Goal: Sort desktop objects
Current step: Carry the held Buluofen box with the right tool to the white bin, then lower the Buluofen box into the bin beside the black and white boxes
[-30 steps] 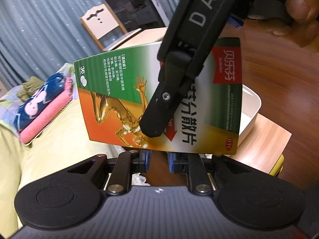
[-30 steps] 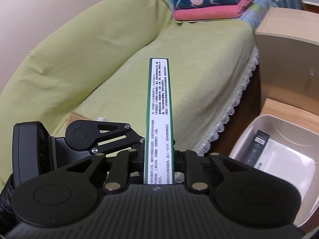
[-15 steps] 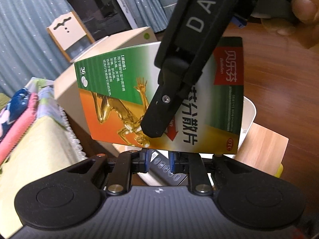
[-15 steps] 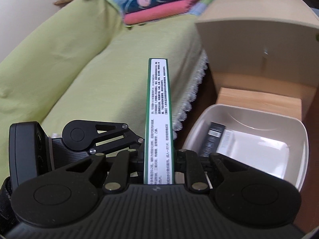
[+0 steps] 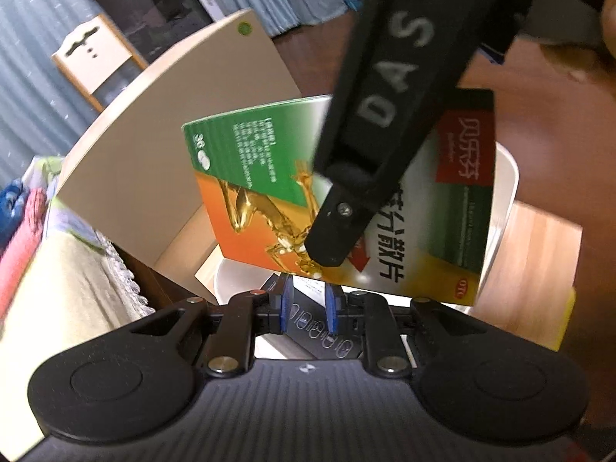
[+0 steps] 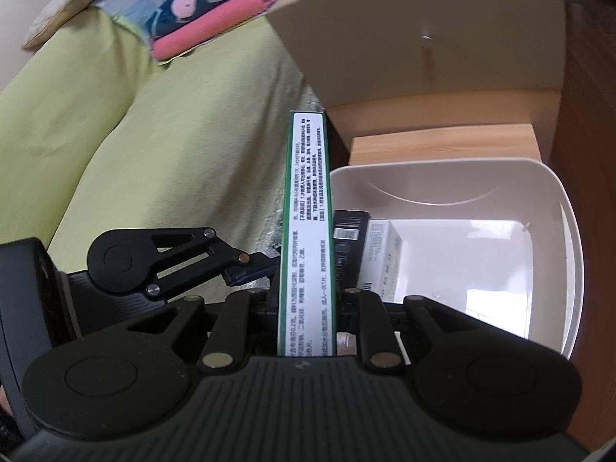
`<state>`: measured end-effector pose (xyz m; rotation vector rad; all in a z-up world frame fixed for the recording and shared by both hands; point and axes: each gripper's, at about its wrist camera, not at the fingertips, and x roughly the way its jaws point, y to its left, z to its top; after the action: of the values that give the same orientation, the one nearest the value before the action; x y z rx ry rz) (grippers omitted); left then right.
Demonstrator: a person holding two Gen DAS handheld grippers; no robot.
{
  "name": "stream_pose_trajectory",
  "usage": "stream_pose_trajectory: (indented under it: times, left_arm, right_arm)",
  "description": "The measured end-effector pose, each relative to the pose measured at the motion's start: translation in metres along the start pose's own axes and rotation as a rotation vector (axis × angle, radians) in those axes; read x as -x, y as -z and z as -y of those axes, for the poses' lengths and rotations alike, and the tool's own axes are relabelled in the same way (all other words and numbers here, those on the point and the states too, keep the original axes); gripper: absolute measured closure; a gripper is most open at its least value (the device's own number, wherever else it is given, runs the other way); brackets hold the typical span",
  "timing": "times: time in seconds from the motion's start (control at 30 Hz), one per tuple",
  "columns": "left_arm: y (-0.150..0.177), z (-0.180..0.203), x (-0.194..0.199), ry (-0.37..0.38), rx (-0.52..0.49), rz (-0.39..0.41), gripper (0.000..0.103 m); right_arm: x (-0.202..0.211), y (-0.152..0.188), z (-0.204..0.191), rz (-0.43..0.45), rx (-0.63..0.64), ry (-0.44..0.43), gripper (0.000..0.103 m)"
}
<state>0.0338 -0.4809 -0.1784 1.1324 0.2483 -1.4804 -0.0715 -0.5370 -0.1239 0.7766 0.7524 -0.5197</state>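
Observation:
A green, orange and white medicine box (image 5: 454, 200) hangs above the white bin (image 5: 504, 177). My right gripper (image 5: 331, 246) is shut on its flat faces. In the right wrist view the box (image 6: 308, 231) stands edge-on between that gripper's (image 6: 308, 308) fingers, over the left rim of the bin (image 6: 554, 200). My left gripper (image 5: 308, 304) sits just below the box's lower edge, its blue pads a little apart with nothing between them. It also shows in the right wrist view as the left gripper (image 6: 246, 273) beside the box. A black box (image 6: 346, 246) and a white box (image 6: 385, 254) lie in the bin.
A beige wooden panel (image 6: 423, 38) rises behind the bin, which rests on a light wooden shelf (image 6: 442, 142). A sofa with a yellow-green cover (image 6: 154, 154) lies to the left, with folded towels (image 6: 215, 19) on it. Dark wooden desk (image 5: 558, 115) lies right. A person's fingers (image 5: 608, 19) hold the right gripper.
Both grippers and the medicine box have swung from over the sofa to over the white bin, which now fills more of both views. The grip on the box is unchanged.

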Motion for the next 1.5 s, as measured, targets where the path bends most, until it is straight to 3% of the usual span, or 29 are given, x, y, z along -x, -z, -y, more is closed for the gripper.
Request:
stream_pose_trajectory:
  times: [0.23,0.8,1.17,1.5]
  left_arm:
    - [-0.003,0.009,-0.018,-0.013,-0.099,-0.071,0.077]
    - [0.009,0.026,-0.036,-0.147,-0.309,-0.212,0.076]
    - [0.011,0.015,-0.048,-0.161,-0.299,-0.241,0.075]
    - [0.013,0.011,-0.040,-0.158,-0.271,-0.238,0.075]
  right_arm:
    - [-0.008,0.008,0.006,0.003,-0.034,0.014,0.087]
    - [-0.026,0.018,0.017,0.034,-0.080,0.087,0.087]
    - [-0.043,0.016,0.034,0.027,-0.106,0.175,0.087]
    - [-0.089,0.014,0.047,-0.054,-0.121,0.240,0.087]
